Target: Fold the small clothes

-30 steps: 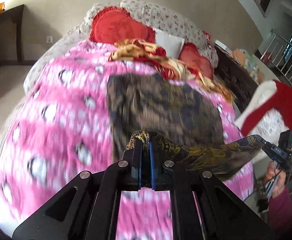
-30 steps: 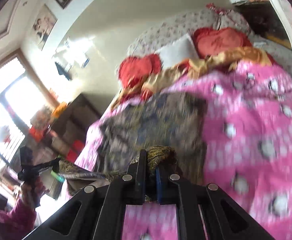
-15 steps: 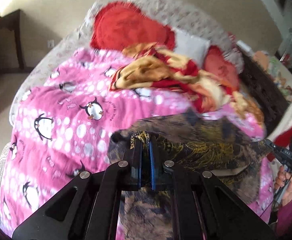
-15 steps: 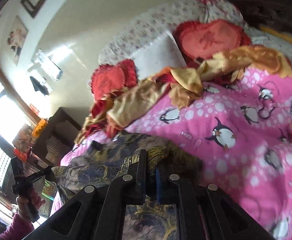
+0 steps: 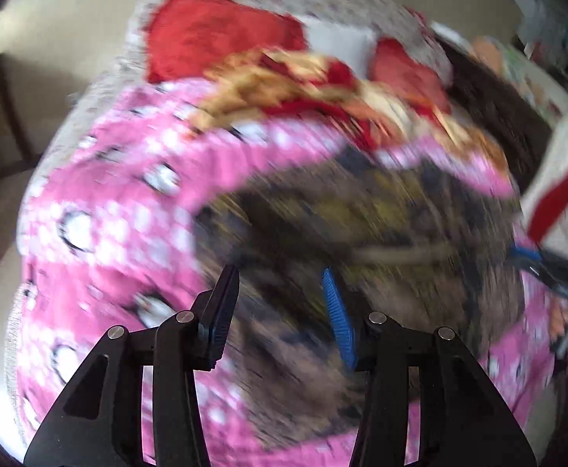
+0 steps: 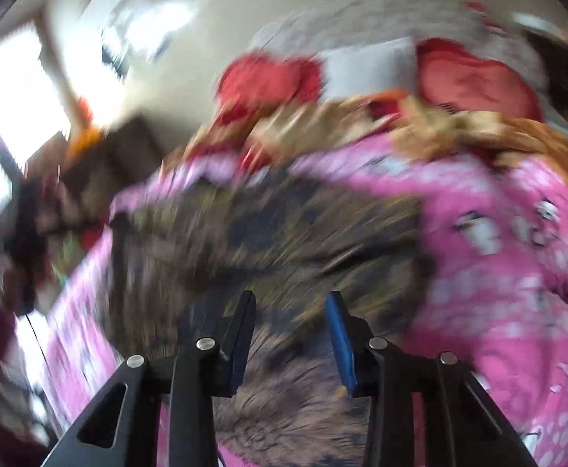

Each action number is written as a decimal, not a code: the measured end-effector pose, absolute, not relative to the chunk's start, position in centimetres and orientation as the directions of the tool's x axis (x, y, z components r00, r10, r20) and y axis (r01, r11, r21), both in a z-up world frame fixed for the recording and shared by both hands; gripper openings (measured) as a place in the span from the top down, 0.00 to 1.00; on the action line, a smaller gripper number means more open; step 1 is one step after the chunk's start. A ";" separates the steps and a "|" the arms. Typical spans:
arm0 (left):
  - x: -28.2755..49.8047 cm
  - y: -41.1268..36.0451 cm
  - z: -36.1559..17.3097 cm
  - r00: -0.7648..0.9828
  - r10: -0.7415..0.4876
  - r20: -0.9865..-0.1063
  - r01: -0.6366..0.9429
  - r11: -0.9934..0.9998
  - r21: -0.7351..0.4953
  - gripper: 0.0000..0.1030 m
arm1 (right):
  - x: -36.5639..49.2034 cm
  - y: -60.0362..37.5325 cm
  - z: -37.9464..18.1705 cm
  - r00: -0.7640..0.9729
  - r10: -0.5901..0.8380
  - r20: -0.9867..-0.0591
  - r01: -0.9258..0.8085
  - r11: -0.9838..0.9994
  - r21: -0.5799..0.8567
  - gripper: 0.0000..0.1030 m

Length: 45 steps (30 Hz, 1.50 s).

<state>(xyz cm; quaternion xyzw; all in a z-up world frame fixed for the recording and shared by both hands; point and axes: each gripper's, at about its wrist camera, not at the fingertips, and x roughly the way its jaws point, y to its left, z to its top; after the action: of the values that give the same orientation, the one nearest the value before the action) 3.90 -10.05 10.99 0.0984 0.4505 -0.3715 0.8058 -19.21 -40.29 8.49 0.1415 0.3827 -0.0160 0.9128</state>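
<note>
A dark garment with a gold pattern [image 5: 362, 233] lies spread on the pink penguin bedspread [image 5: 128, 194]; both views are blurred by motion. My left gripper [image 5: 280, 276] hangs just over the garment's near left part, its jaws opening and nothing pressed between the pads. In the right wrist view the same garment [image 6: 284, 233] fills the middle, and my right gripper [image 6: 290, 297] is above its near edge, jaws also opening and free of cloth. The right gripper [image 5: 544, 268] shows at the far right of the left wrist view, held by a hand.
A heap of red and gold cloth [image 5: 315, 85] lies beyond the garment, with red heart cushions [image 5: 214, 35] and a white pillow [image 5: 338, 43] at the headboard. Dark furniture [image 6: 101, 167] stands beside the bed near a bright window [image 6: 15, 78].
Both grippers were shut on the garment's corners and carried them forward over the rest of it; now both have let go and their jaws stand apart. The garment lies doubled on the bed.
</note>
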 end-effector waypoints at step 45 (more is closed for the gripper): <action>9.0 -9.3 10.4 0.383 -0.462 -0.800 0.577 0.796 -0.183 0.43 | -2.2 -28.8 9.7 0.765 0.197 -0.613 -0.180 0.980 0.090 0.51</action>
<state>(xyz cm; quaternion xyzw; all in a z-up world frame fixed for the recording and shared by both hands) 9.00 -9.28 10.44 0.0627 0.4586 -0.3130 0.8293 -2.19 -28.80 9.68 0.0131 0.3276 0.1002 0.9394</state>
